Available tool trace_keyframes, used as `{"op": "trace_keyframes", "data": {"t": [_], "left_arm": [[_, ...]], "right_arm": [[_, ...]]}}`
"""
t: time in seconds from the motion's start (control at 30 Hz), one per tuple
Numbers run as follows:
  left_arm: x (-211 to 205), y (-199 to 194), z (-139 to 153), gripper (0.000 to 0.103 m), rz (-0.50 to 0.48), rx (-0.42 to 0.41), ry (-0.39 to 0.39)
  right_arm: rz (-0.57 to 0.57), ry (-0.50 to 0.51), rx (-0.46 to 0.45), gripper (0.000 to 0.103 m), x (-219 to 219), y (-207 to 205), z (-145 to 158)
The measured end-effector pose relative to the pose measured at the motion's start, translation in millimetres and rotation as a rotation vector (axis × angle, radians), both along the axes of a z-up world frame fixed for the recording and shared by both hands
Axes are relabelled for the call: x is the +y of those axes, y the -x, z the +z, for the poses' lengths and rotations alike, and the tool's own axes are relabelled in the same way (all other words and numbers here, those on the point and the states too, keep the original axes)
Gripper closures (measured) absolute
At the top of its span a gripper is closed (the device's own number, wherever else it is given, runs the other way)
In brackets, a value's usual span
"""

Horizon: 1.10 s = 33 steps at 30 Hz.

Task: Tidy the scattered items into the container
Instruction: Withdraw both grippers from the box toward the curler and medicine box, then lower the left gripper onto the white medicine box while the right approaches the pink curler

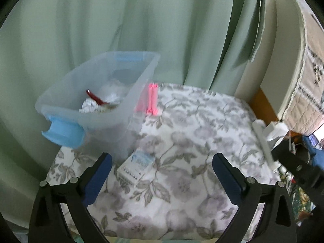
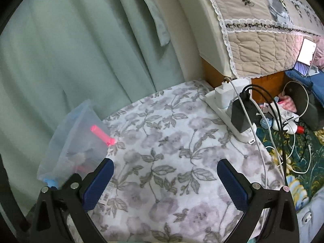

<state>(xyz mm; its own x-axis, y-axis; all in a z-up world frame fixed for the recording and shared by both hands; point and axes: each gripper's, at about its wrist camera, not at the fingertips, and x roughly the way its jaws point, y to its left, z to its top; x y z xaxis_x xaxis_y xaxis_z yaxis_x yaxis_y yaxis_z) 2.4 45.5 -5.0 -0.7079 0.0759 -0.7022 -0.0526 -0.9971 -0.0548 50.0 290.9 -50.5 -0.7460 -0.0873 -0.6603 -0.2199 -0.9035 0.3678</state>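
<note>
I am holding the left gripper (image 1: pixel 162 174) over the floral-printed quilted cloth (image 1: pixel 192 125), its blue-padded tongs spread wide and gripping nothing, because the small white-and-blue cardboard box (image 1: pixel 136 167) is lying on the cloth just ahead of the left pad and looks like the next thing to gather. The translucent rectangular plastic container with light-blue latch handles (image 1: pixel 97 93) is sitting at the cloth's far left edge against the pale green curtain (image 1: pixel 141 20), tilted in this view, and is already carrying crumpled white paper (image 1: pixel 89 106) and a glossy red utensil-like piece (image 1: pixel 96 98). A bright pink plastic clip (image 1: pixel 151 99) is resting on the cloth just beside the container's right wall, apparently touching it, so I am judging it still outside. I am keeping the right gripper (image 2: pixel 165 180) low over the same soft cloth, its tongs likewise wide and empty, pointing toward bare fabric. A hard white power strip with chargers (image 2: pixel 228 109) is lying along the right edge; its trailing cables could snag, so I am steering clear.
</note>
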Motion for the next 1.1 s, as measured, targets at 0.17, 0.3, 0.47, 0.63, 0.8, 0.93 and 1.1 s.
{"op": "trace_keyframes", "data": {"t": [0.17,0.3,0.47,0.63,0.8,0.93,1.1], "left_arm": [[16,1,-14,0.000,-0.106,-0.011,-0.009],[29,0,-21,0.000,-0.174,-0.016,-0.004],[28,8,-37,0.000,-0.114,-0.076,0.049],[11,18,-55,0.000,0.003,-0.129,0.093],[-13,26,-68,0.000,0.128,-0.164,0.079],[-28,34,-78,0.000,0.161,-0.201,0.025],[-32,47,-91,0.001,0.166,-0.266,0.033]], "right_arm": [[0.014,0.036,-0.029,0.000,0,4,-15],[0.062,0.059,-0.080,0.000,-7,11,-28],[0.099,0.041,-0.113,0.000,-14,15,-37],[0.137,0.063,-0.169,0.000,-23,21,-49],[0.177,0.039,-0.207,0.000,-38,26,-56],[0.230,0.023,-0.210,0.000,-52,30,-58],[0.258,-0.016,-0.217,0.000,-68,36,-62]]}}
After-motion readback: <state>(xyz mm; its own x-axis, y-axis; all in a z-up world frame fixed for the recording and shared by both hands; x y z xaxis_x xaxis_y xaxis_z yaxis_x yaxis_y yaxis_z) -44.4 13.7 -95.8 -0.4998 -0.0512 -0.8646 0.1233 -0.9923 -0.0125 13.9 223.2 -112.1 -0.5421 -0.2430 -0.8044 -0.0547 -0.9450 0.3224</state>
